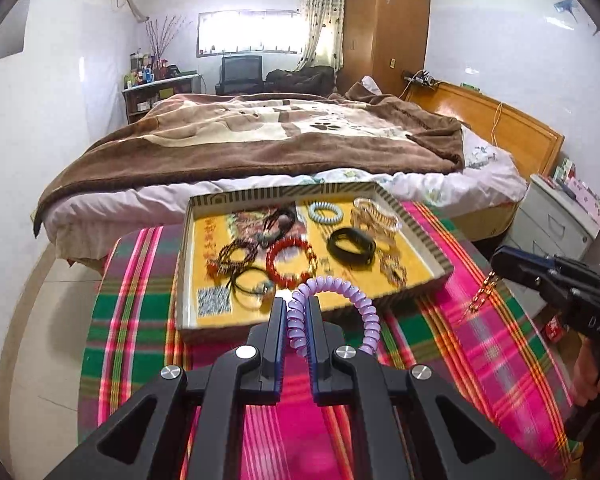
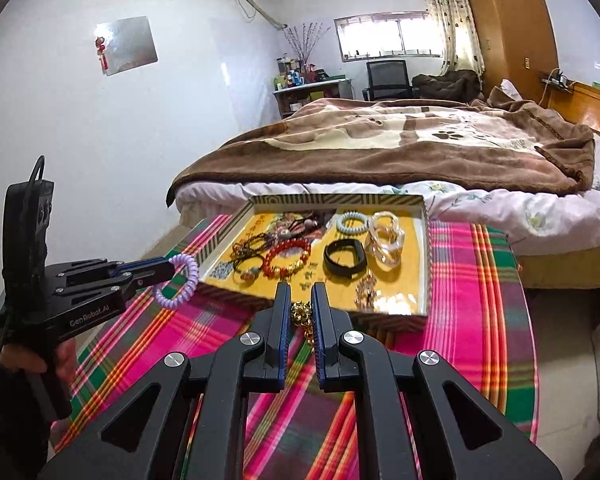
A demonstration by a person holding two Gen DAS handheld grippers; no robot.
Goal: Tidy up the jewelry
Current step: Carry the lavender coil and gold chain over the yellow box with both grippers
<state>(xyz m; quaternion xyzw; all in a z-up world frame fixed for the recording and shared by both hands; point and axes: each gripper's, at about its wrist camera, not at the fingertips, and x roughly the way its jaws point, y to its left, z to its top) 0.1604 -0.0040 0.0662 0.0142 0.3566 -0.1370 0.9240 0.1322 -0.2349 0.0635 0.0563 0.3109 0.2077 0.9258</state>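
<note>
Placement is the step in hand, as I judge it: both pieces hang in the air just short of the tray, which sits on the desk under a striped cloth. The left claw is clamped on a lilac coil bracelet, most of the loop free to its right; the right claw is pinched on a gold chain that dangles below the pads. Carry each well over the near wall before letting go, and aim for bare yellow floor, since the red bead bracelet and black band crowd the middle. Lower the chain until its tail settles, or it may catch the rim.
</note>
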